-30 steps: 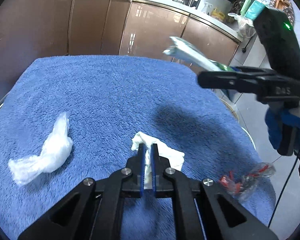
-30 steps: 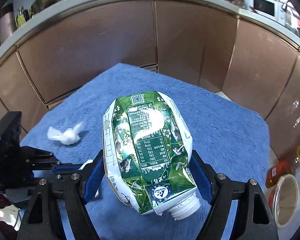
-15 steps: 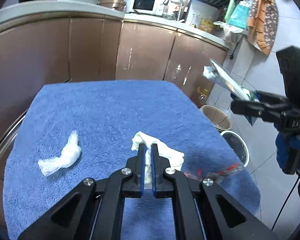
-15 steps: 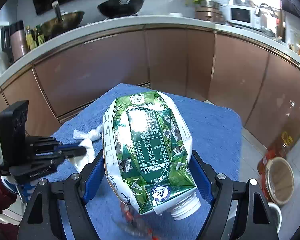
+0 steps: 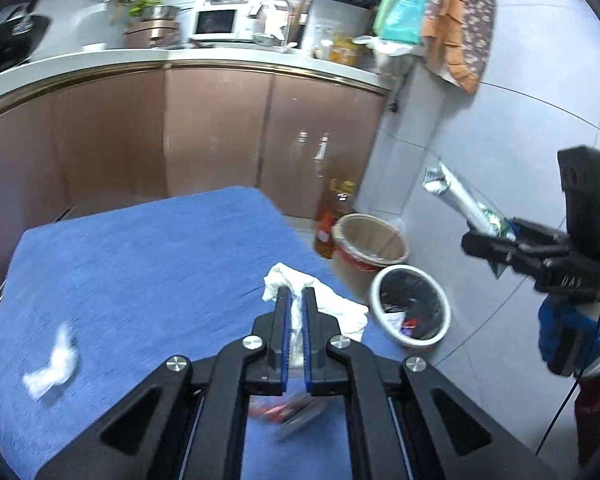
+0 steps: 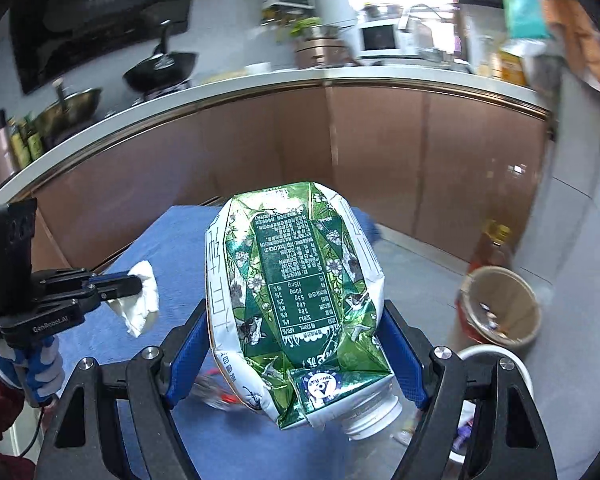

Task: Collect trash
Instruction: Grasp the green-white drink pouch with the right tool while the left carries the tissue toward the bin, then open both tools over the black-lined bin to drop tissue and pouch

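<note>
Above the worktop (image 5: 140, 264) edge: left gripper (image 5: 295, 312), jaws nearly closed on tissue (image 5: 320, 300); right gripper (image 6: 296, 344), jaws wide around carton (image 6: 296, 292) (crushed, slick), likely to slip or miss the bin (image 5: 410, 306) if released early.
</note>
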